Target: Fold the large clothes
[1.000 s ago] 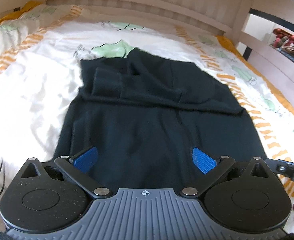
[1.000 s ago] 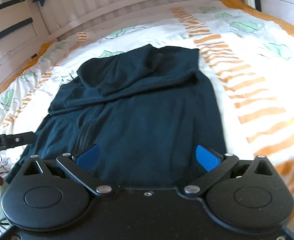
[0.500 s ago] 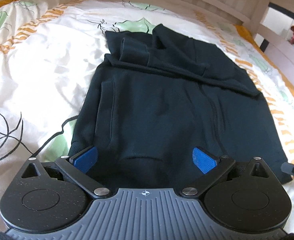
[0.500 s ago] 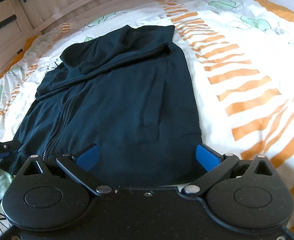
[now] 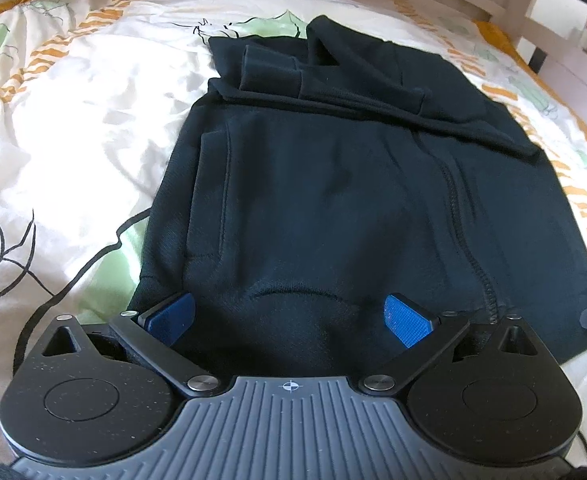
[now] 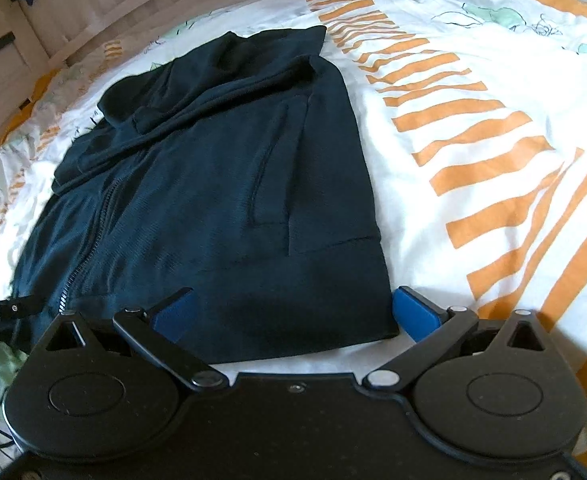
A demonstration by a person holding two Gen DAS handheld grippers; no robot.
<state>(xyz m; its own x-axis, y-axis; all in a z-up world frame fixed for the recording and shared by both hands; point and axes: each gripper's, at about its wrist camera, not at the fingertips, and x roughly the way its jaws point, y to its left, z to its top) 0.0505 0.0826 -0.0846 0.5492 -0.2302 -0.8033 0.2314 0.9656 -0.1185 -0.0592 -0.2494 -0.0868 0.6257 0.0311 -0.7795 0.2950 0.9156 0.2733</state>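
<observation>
Both sleeves already lay folded across the chest of the dark zip hoodie [image 5: 333, 184], spread on the patterned duvet [image 6: 473, 92]. We held the left gripper [image 5: 289, 320] and right gripper [image 6: 293, 312] spread wide at its hem; the lengthwise fold remained.

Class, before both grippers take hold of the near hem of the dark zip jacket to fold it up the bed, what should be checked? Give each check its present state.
1. Left gripper open, fingers astride the hem: ok.
2. Right gripper open at the hem's right corner: ok.
3. Jacket lying flat, zip closed down the front: ok.
4. Sleeves folded across the far end, not trailing off the sides: ok.
5. Fingers low enough to catch both fabric layers: cannot tell.
6. Bedcover free of clutter around the jacket: ok.
</observation>
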